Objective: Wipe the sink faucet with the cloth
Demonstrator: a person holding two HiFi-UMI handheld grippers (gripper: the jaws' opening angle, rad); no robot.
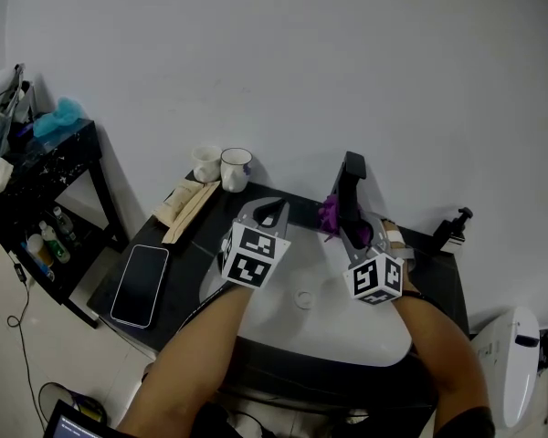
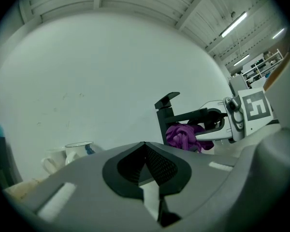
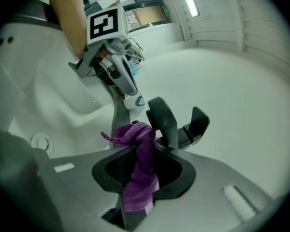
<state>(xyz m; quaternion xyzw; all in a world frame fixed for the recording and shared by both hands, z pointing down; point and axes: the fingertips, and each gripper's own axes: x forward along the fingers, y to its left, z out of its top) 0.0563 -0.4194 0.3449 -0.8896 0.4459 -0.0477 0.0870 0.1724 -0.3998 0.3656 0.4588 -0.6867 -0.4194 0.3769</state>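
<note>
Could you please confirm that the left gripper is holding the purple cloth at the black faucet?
Not quite: it is the right gripper whose jaws are shut on the purple cloth at the black faucet, as the right gripper view shows. The left gripper's jaws are together and empty.

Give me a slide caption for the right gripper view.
Right tool, shut on a purple cloth, holds it at the black faucet above the white sink.
</note>
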